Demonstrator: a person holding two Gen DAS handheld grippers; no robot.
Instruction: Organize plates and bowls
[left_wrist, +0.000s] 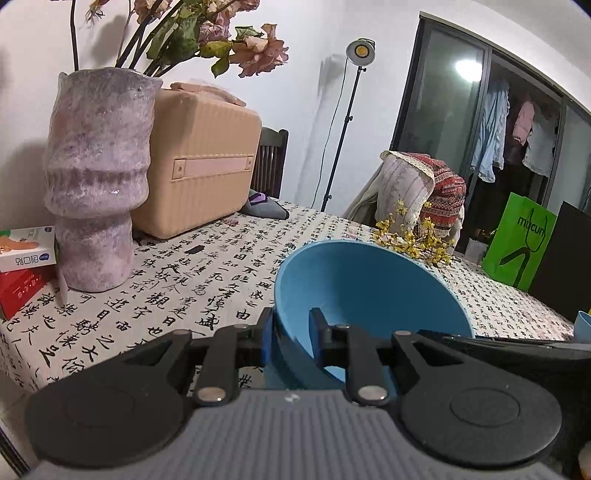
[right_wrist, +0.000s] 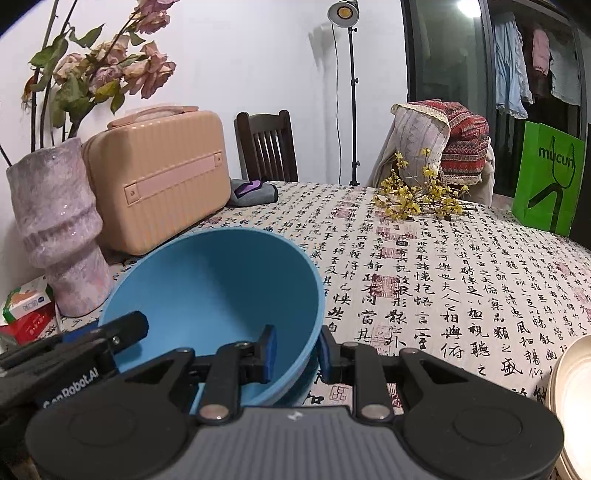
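A blue bowl (left_wrist: 369, 288) is tilted over the calligraphy-print tablecloth, with a gripper clamped on each side of it. My left gripper (left_wrist: 291, 328) is shut on its left rim, one pad inside the wall and one outside. In the right wrist view the same bowl (right_wrist: 221, 288) has its right rim pinched by my right gripper (right_wrist: 297, 347), which is shut on it. The left gripper (right_wrist: 107, 332) also shows there, at the bowl's left rim. A cream plate (right_wrist: 569, 398) lies at the lower right. The bowl's base is hidden behind the grippers.
A mottled purple vase (left_wrist: 92, 184) with dried flowers stands far left beside a peach suitcase (left_wrist: 199, 162). Small boxes (left_wrist: 26, 266) sit at the left table edge. Yellow flower sprigs (right_wrist: 417, 195) and a green bag (right_wrist: 546, 177) lie at the far side, with chairs behind.
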